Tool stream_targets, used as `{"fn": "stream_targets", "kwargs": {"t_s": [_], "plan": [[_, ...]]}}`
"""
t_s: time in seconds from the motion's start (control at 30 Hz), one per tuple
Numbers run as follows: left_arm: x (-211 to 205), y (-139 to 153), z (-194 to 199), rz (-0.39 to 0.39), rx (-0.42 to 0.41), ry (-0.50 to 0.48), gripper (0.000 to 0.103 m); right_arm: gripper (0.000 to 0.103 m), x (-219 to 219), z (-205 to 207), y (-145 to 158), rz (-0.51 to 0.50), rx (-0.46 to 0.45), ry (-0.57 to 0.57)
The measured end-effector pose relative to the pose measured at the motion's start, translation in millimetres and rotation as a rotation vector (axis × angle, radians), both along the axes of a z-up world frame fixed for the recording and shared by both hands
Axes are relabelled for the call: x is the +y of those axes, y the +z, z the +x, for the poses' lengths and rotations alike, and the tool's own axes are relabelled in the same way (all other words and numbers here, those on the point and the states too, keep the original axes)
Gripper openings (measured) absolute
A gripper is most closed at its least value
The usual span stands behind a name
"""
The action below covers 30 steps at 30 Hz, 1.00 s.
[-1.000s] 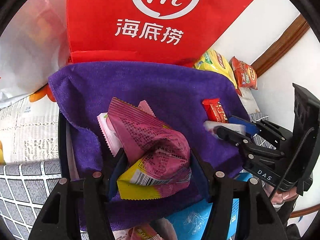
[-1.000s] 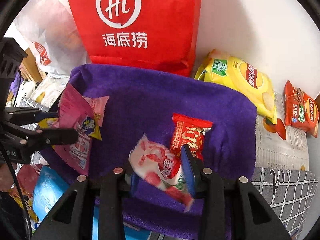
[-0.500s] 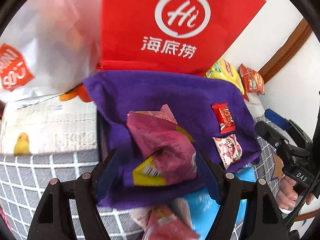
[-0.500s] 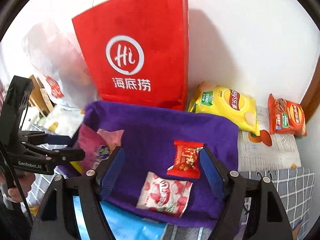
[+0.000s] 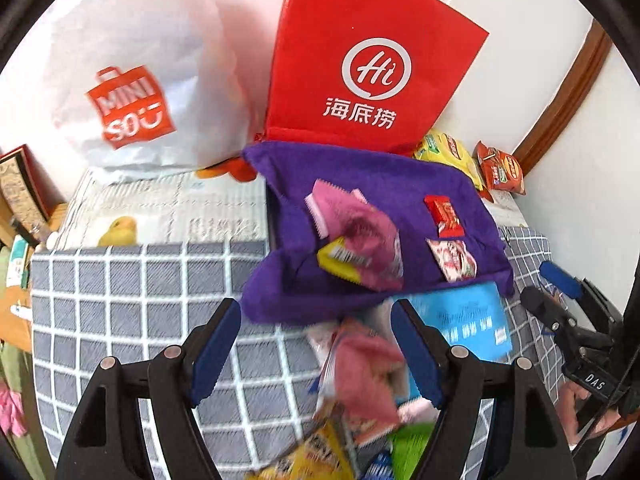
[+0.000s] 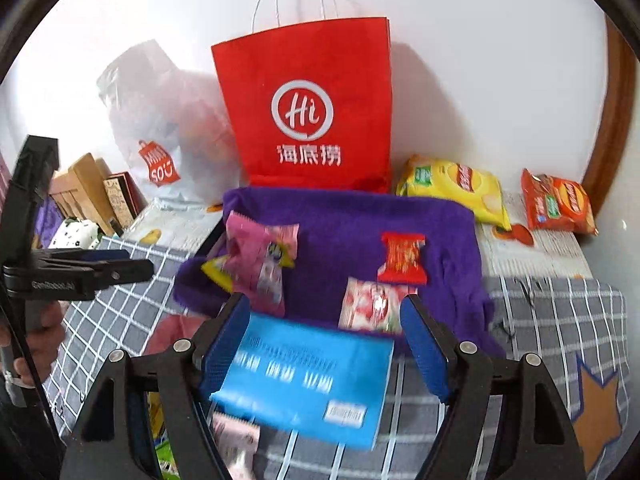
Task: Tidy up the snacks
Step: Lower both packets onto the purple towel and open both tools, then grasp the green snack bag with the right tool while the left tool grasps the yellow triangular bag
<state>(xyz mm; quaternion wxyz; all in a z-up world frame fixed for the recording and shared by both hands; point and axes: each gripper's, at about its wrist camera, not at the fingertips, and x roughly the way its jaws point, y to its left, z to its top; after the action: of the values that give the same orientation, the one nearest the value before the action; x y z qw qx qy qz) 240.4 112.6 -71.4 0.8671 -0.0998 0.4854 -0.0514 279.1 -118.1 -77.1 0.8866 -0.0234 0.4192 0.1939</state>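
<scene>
A purple towel point(image 5: 372, 184) point(image 6: 344, 220) lies on the checked cloth. On it lie a crumpled pink snack packet point(image 5: 360, 240) point(image 6: 260, 256), a small red packet point(image 5: 444, 214) point(image 6: 402, 258) and a white-and-red strawberry packet point(image 5: 454, 260) point(image 6: 372, 304). My left gripper point(image 5: 316, 356) is open and empty, pulled back in front of the towel, above a blurred pile of packets point(image 5: 360, 380). My right gripper point(image 6: 326, 344) is open and empty, above a blue box point(image 6: 308, 376) point(image 5: 468, 320).
A red Hi paper bag point(image 6: 308, 104) point(image 5: 368, 68) and a white Miniso bag point(image 5: 128, 80) stand behind the towel against the wall. Yellow chips point(image 6: 456, 184) and an orange-red packet point(image 6: 556, 204) lie at the back right. Boxes point(image 6: 92, 192) stand at the left.
Both grippers opened and let go of their packets, the pink one and the strawberry one, onto the towel. Both then pulled back and up, away from the towel.
</scene>
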Motion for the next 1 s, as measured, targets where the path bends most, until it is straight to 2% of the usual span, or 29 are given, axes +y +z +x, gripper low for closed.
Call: {"fn": "stream_targets", "kwargs": {"t_s": [0.07, 0.13, 0.4, 0.57, 0.8, 0.9, 0.93, 1.0], "plan": [[5.2, -0.5, -13.3, -0.02, -0.004, 0.008, 0.076, 0.077, 1.9, -11.8, -5.2, 0.014, 0.05, 0.018], [11.3, -3.9, -25.4, -0.036, 0.003, 0.021, 0.076, 0.071, 5.6, -26.8, -12.5, 0.033, 0.109, 0.038], [28.8, -13.4, -65.2, -0.074, 0.001, 0.047, 0.076, 0.073, 33.6, -93.5, -45.8, 0.082, 0.231, 0.092], [40.5, -18.8, -83.7, -0.089, 0.001, 0.062, 0.076, 0.073, 49.2, -105.7, -66.2, 0.111, 0.298, 0.063], [51.7, -25.6, -105.7, -0.101, -0.007, 0.08, 0.076, 0.073, 77.9, -108.0, -85.2, 0.031, 0.314, 0.063], [50.6, -29.3, -110.2, -0.105, -0.005, 0.077, 0.076, 0.059, 83.1, -110.0, -82.3, -0.036, 0.264, 0.071], [48.5, -30.7, -111.3, -0.106, -0.004, 0.071, 0.076, 0.05, 81.6, -110.5, -80.6, -0.035, 0.261, 0.076], [43.0, -33.1, -112.1, -0.108, -0.004, 0.059, 0.076, 0.048, 75.4, -112.4, -75.3, -0.015, 0.264, 0.093]]}}
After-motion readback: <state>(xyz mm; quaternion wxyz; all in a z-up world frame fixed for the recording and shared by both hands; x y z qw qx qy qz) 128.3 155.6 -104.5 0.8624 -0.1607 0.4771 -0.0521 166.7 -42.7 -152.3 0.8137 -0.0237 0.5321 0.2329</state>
